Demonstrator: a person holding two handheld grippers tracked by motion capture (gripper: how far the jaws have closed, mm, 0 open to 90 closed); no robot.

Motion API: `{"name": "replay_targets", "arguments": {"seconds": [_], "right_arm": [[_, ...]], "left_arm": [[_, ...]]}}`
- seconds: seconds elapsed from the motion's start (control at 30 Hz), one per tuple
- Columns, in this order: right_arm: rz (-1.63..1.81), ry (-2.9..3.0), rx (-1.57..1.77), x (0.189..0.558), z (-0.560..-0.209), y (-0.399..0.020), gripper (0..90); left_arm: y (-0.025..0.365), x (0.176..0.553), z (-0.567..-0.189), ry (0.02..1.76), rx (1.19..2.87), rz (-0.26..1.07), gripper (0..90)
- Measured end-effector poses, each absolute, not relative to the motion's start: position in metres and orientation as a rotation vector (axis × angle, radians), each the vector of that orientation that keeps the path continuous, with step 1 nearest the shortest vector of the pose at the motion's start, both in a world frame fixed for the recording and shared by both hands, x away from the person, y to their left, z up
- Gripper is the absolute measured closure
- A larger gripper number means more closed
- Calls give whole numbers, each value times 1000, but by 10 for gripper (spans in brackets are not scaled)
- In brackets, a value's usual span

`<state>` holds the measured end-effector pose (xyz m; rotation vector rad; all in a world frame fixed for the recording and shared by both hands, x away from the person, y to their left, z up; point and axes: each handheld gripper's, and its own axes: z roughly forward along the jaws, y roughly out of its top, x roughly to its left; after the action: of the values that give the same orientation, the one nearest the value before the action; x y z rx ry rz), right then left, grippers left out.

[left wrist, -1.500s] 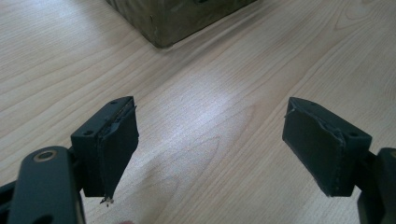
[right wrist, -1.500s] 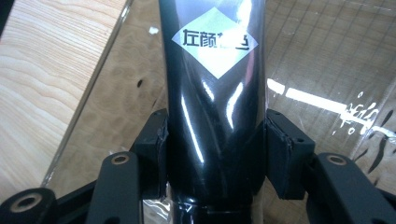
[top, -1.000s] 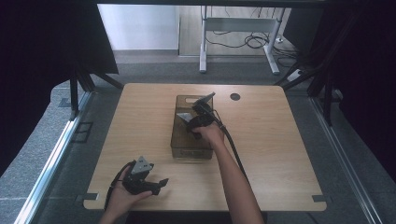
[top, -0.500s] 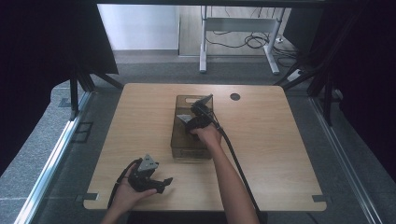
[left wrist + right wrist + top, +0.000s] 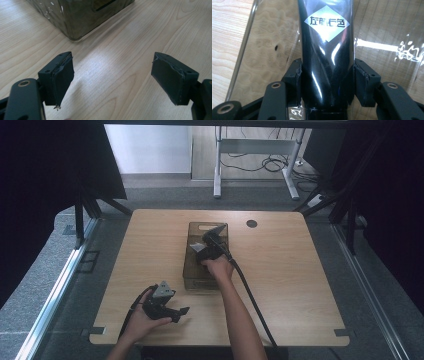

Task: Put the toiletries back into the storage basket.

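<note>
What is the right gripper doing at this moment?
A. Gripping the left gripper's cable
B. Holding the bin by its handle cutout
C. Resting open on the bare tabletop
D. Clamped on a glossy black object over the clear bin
D: in the right gripper view the right gripper has both jaws pressed against a glossy black object with a silver diamond label, above the clear bin.

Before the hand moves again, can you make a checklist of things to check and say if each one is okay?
1. Right gripper fingers squeeze the shiny black bottle from both sides: ok.
2. Bottle sits over the clear bin, not the bare table: ok.
3. Bottle touches the bin floor: cannot tell.
4. Left gripper open, holding nothing: ok.
5. Left gripper away from the bin: ok.
</note>
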<state>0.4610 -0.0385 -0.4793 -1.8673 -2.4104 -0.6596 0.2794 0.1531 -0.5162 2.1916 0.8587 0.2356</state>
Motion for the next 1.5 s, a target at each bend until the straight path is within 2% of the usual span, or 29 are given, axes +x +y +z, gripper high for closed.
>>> {"name": "replay_targets", "arguments": {"seconds": [1.07, 1.23, 1.5], "right_arm": [[-597, -2328, -1920, 457, -488, -30, 449], [-686, -2276, -1867, 454, -476, -33, 476], [-651, -2353, -1800, 449, -473, -31, 450]], "left_arm": [[149, 286, -519, 847, 2203, 226, 187], [150, 287, -519, 849, 2204, 231, 187], [150, 286, -519, 854, 2202, 233, 187]]}}
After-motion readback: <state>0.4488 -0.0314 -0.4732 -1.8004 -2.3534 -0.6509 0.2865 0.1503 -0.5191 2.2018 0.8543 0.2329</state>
